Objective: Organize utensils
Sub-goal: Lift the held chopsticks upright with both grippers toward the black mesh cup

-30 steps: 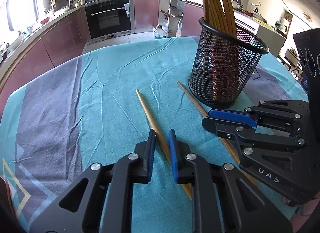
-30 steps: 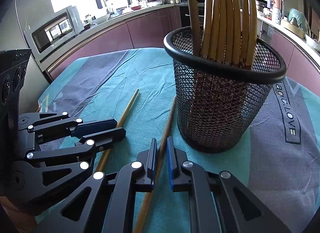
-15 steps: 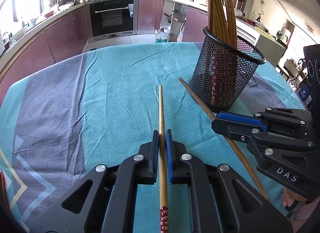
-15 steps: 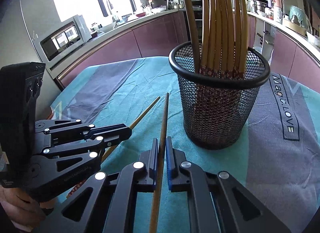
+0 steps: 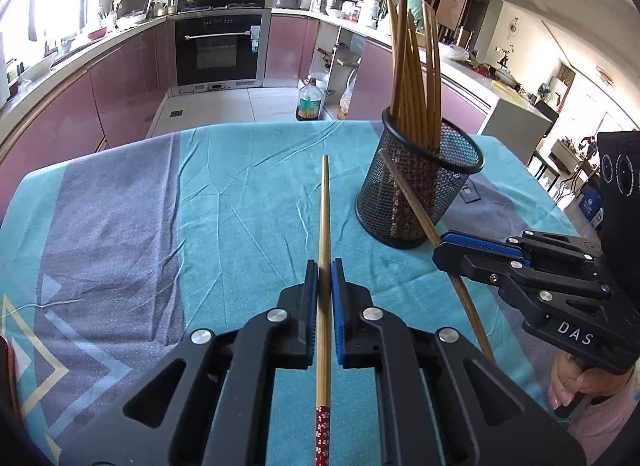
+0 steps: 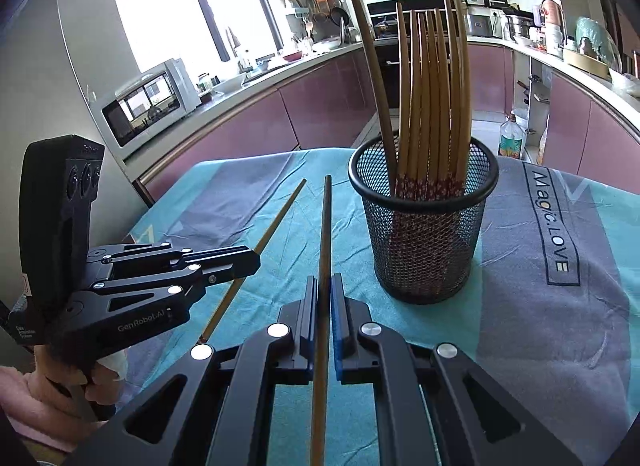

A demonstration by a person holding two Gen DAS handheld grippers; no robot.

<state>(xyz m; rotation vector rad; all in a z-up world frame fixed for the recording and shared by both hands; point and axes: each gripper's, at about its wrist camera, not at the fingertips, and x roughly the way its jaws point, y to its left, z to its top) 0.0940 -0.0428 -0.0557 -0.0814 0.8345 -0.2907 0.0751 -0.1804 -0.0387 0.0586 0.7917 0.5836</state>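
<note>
left gripper point(image 5: 325, 266) clamped on one chopstick point(image 5: 324, 209), right gripper point(image 6: 325, 284) clamped on second chopstick point(image 6: 325, 225), mesh holder point(image 6: 424, 225) near tabletop far edge

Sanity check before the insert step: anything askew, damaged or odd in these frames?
Nothing damaged or spilled. One darker chopstick in the mesh holder leans left, apart from the upright bundle. The left gripper and right gripper each clamp a single chopstick, and. The tablecloth is creased.
</note>
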